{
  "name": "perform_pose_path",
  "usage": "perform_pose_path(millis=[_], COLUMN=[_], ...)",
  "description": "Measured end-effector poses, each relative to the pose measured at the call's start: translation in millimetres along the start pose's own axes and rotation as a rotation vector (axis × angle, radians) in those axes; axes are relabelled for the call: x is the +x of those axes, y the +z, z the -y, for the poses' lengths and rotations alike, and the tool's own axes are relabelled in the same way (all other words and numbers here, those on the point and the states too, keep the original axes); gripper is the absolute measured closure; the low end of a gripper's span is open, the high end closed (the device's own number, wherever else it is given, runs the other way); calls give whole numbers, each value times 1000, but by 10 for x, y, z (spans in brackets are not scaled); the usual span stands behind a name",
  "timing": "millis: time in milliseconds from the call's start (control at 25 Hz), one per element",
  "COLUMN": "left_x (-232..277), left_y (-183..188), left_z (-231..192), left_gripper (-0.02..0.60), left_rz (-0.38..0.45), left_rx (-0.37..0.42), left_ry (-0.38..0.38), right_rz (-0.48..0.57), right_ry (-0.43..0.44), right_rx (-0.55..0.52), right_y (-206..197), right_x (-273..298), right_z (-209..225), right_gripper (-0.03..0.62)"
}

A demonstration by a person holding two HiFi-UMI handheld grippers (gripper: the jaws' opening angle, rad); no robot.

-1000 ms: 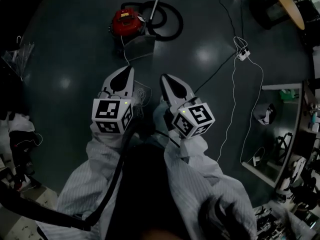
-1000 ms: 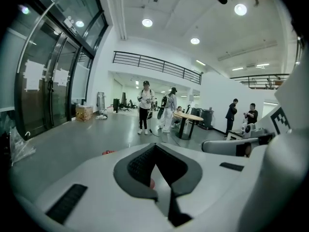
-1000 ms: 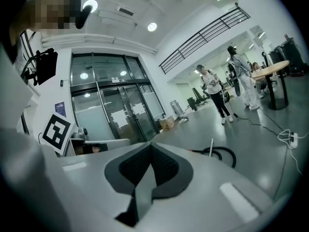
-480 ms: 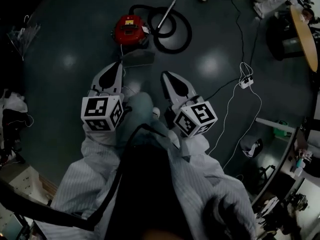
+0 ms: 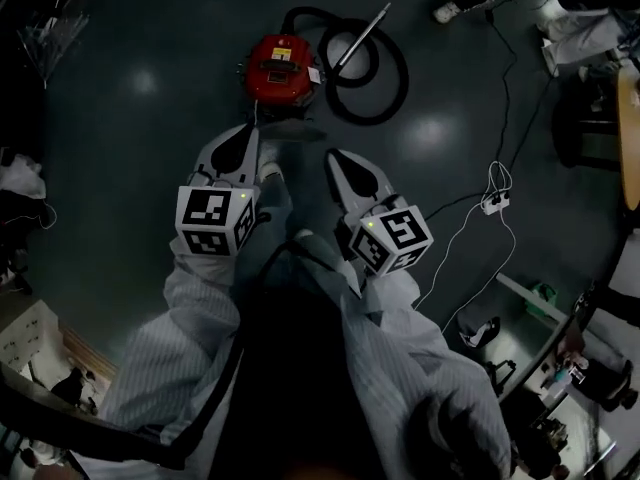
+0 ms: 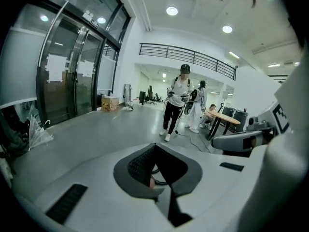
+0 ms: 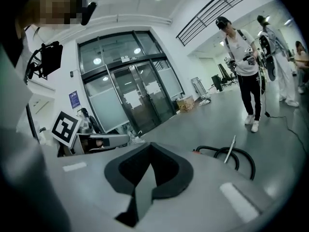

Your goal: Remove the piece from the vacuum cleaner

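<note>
Red vacuum cleaner (image 5: 281, 66) on the dark floor (image 5: 130, 168), at the top middle of the head view, lower in that view than a second ago and now just beyond the left tongs. Black hose (image 5: 388, 76) coiled at its right side, with a metal tube (image 5: 362, 38) lying slantwise across the coil and still joined to the hose. Coil and tube also seen in the right gripper view, past the right tongs, as hose (image 7: 239, 156) and tube (image 7: 231, 155). Left tongs (image 5: 252, 134): closed, tips together, nothing gripped, as in both earlier frames. Same in the left gripper view (image 6: 155, 148), with only a glimpse of hose and a red patch through the gap behind the tips. Right tongs (image 5: 336, 156): closed and empty, pointing toward the hose coil; likewise in their own view (image 7: 151, 145). Both tongs side by side and apart, held out ahead of white striped sleeves (image 5: 400, 368). White cable with a power strip (image 5: 491, 204) on the floor to the right, further right and lower in the head view than before. Pair of light shoes (image 5: 447, 13) newly at the top edge. Standing person (image 6: 176, 103) and a round desk (image 6: 225, 118) in the bright hall.
</note>
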State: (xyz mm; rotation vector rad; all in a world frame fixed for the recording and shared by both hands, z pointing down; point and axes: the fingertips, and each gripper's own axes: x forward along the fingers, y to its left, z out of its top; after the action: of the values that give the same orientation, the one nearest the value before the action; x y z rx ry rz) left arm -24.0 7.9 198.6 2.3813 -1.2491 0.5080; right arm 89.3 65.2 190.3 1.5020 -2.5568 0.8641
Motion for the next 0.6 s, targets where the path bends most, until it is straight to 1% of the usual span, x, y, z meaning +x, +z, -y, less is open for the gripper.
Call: perform_pose_path(millis=[80,160,240,280,360,480,600], left_x=[271,515,724,820,1019,1366,1806], left_y=[-83,-254,-482,-612,-895,-1338,-1781], left_z=[-148,-294,-449,-512,-590,-681,-873], left_gripper=[577,577,577,577,577,577,577], left_rz=[-53,-121,-188,-218,-272,-330,-379], left_rx=[11,42,71,73,55,16,18], left_ry=[-25,-33,-20,-15,-19,-28,-17], right_rz=[-35,-93,-169,-213,-315,-476,-578], right_ry=[17,49,83,103,152,222,282], right_rx=[-35,-82,-133,-163,-233,-346,-433], right_y=[22,-37,-201,-320,-627,-1197,-1796], right_x=[326,644,927,1048,1247,1516,1866], right_z=[192,367,531,610,773,1071,1421], right_gripper=[592,592,591,591,589,584,567])
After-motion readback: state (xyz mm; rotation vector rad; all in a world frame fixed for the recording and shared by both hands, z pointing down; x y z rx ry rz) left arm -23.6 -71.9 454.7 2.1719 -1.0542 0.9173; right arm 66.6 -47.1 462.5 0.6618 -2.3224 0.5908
